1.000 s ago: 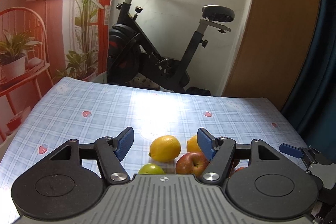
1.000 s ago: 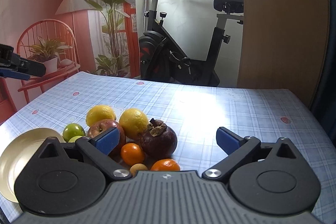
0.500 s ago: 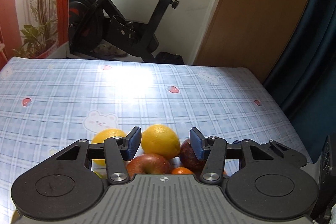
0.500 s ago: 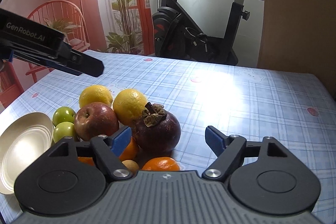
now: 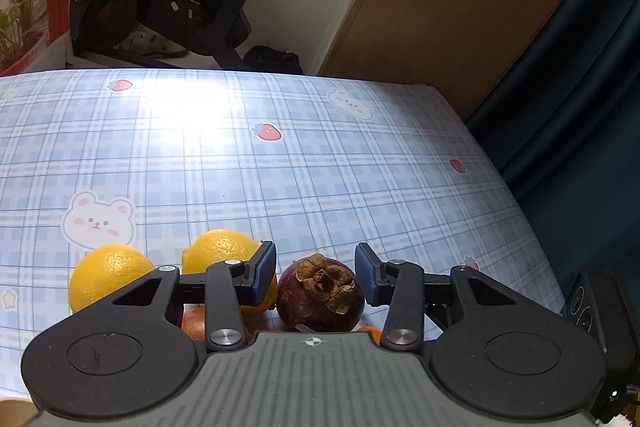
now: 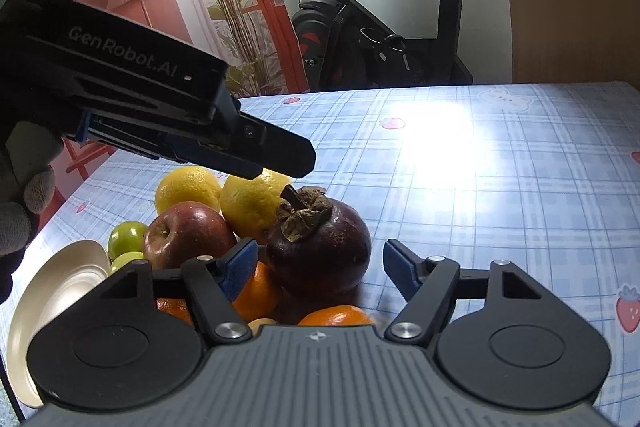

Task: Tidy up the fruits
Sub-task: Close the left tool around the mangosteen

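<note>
A pile of fruit lies on the blue checked tablecloth (image 5: 320, 167). A dark purple mangosteen (image 5: 320, 295) (image 6: 320, 247) sits at its right side, next to two yellow citrus fruits (image 6: 252, 203) (image 6: 188, 187) and a red apple (image 6: 186, 239). Small oranges (image 6: 256, 291) and green fruits (image 6: 128, 237) lie nearer. My left gripper (image 5: 316, 273) hangs just above the pile, its jaws closing, the mangosteen framed between them but untouched. The right wrist view shows that left gripper (image 6: 288, 157) over the citrus. My right gripper (image 6: 320, 265) is closing around the mangosteen with gaps at both pads.
A gold plate (image 6: 52, 307) lies left of the pile at the table's near edge. A gloved hand (image 6: 24, 195) holds the left gripper. Beyond the table stand an exercise bike (image 6: 380, 39), a wooden door (image 5: 460, 7) and a dark curtain (image 5: 580, 87).
Both grippers dipped toward the fruit and their jaws narrowed. The left gripper swung right across the pile, from the citrus and apple to over the mangosteen, and entered the right wrist view.
</note>
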Demonstrator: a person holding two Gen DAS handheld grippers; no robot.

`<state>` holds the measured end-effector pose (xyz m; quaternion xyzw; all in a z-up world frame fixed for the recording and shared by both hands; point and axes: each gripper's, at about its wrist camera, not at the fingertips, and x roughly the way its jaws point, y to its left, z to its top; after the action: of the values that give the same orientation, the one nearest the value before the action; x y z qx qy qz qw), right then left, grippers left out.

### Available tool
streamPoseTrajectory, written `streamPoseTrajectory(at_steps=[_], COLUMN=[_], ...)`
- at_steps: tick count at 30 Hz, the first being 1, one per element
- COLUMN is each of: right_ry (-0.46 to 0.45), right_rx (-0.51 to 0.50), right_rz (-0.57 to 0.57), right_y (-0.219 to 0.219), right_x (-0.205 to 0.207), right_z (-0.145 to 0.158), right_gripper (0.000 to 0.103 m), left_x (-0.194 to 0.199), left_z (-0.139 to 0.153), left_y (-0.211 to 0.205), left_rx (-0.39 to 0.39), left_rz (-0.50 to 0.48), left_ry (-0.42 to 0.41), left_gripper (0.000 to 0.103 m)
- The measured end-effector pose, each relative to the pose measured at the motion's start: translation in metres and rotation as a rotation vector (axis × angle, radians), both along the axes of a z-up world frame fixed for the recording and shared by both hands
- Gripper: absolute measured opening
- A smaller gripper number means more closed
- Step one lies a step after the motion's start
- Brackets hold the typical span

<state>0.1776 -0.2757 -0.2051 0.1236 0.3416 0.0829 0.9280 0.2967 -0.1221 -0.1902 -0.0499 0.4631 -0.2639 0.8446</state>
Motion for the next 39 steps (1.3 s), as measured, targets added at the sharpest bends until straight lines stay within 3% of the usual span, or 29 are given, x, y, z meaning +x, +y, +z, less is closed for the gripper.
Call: streamPoseTrajectory(at_steps=[4, 6, 10, 20, 26, 32, 39], right_ry=[0.012, 0.008, 0.004, 0.021, -0.001, -0.035, -0.059], right_rx=[0.02, 0.035, 0.03, 0.066, 0.052, 0.029, 0.025], right_rz=[-0.006, 0.006, 0.004, -0.015, -0.017, 0.011, 0.103], right_y=[-0.004, -0.005, -0.003, -0.008, -0.008, 0.008, 0.058], right_x=[0.003, 0.004, 0.003, 0.008, -0.001, -0.011, -0.013], right_z=[0.0, 0.0, 0.0, -0.005, 0.008, 0.03, 0.049], right_gripper=[0.071, 0.063, 0.062, 0.063, 0.062, 0.062, 0.062], left_x=[0.003, 0.005, 0.002, -0.001, -0.011, -0.028, -0.053], left_z=[-0.009, -0.012, -0.014, -0.01, 0.003, 0.026, 0.045], left_y=[-0.005, -0.006, -0.014, -0.012, -0.012, 0.01, 0.067], left_rx=[0.01, 0.008, 0.004, -0.03, -0.046, -0.078, -0.107], left_rz=[-0.027, -0.037, -0.056, -0.055, -0.071, -0.064, -0.028], left_ry=[0.01, 0.014, 0.022, 0.044, 0.021, -0.013, -0.027], left_gripper=[0.046, 0.045, 0.035, 0.034, 0.034, 0.034, 0.034])
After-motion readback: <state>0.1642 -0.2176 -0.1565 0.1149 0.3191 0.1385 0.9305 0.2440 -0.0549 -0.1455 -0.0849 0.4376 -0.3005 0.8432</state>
